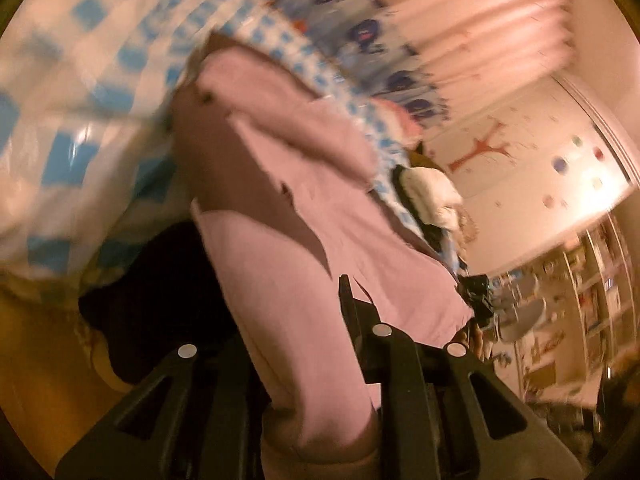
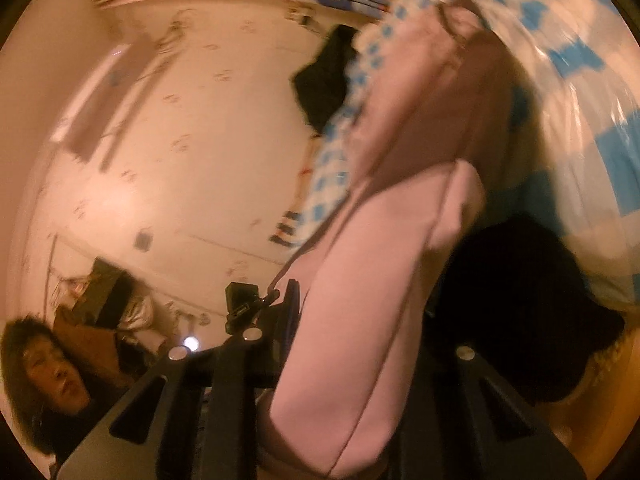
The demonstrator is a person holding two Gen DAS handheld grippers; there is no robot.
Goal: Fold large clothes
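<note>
Your left gripper point(image 1: 320, 360) is pinching the soft pink fabric garment point(image 1: 304, 264); the cloth runs up from between its black fingers point(image 1: 350, 308) and stretches away over the blue-and-white checked sheet point(image 1: 80, 92). Your right gripper point(image 2: 352, 360) is likewise clamped on the same pink garment point(image 2: 360, 280), which bunches thick between its two black fingers point(image 2: 290, 300) and rises toward the checked sheet point(image 2: 580, 80). The garment hangs taut between both tools, lifted off the checked surface, with a darker brownish-pink inner face showing in folds in both views.

A dark black cloth point(image 1: 152, 292) lies at the edge of the checked sheet beside the garment; the right wrist view shows it too point(image 2: 520, 312). A white-and-blue printed curtain point(image 1: 360, 32) hangs beyond the sheet. In the left wrist view, your other gripper's tip point(image 1: 476, 292) shows at the far corner of the pink cloth. The wall with a red tree sticker point(image 1: 488, 148) and shelves point(image 1: 592, 280) are blurred. Your face point(image 2: 48, 368) appears at the lower edge of the right wrist view.
</note>
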